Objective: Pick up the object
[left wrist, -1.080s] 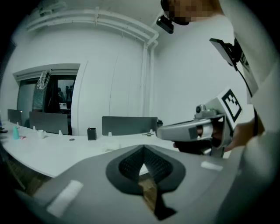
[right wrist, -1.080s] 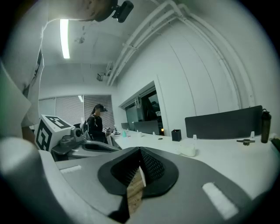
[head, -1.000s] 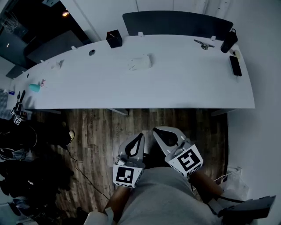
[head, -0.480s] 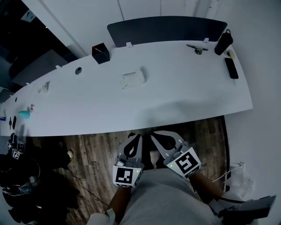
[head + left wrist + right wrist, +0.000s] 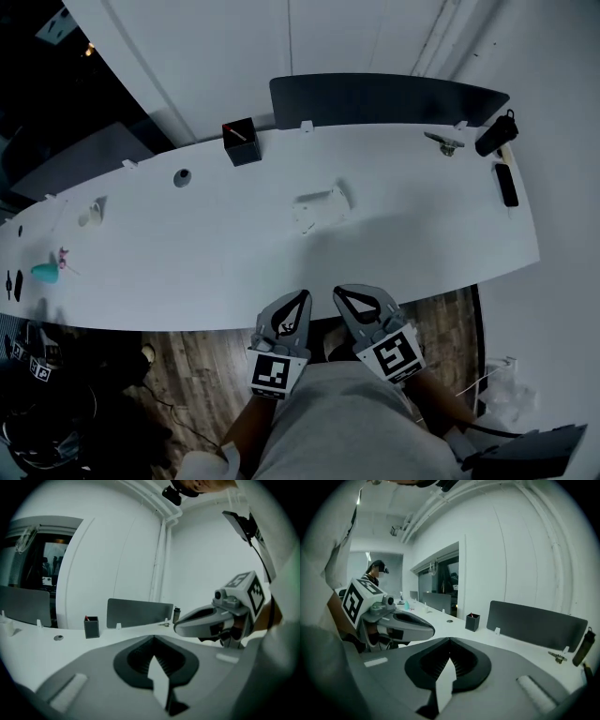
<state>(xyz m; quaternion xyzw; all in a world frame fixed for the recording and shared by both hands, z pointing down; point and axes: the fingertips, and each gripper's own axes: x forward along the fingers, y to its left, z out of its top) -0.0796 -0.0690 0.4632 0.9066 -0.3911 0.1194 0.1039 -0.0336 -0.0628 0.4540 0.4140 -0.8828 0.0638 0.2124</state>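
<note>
showing the left gripper (image 5: 300, 296) and right gripper (image 5: 341, 292), both closed and empty, at the near edge of the desk (image 5: 187, 272); the white object (image 5: 319, 206) lies well ahead of both. risk: arriving with jaws unopened would shove it away.

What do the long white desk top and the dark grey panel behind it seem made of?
Long white desk top: likely laminate, smooth, matt; even colour, soft shadows. Dark grey panel: perhaps felt or matt plastic; flat tone without reflections, texture too small to tell.
</note>
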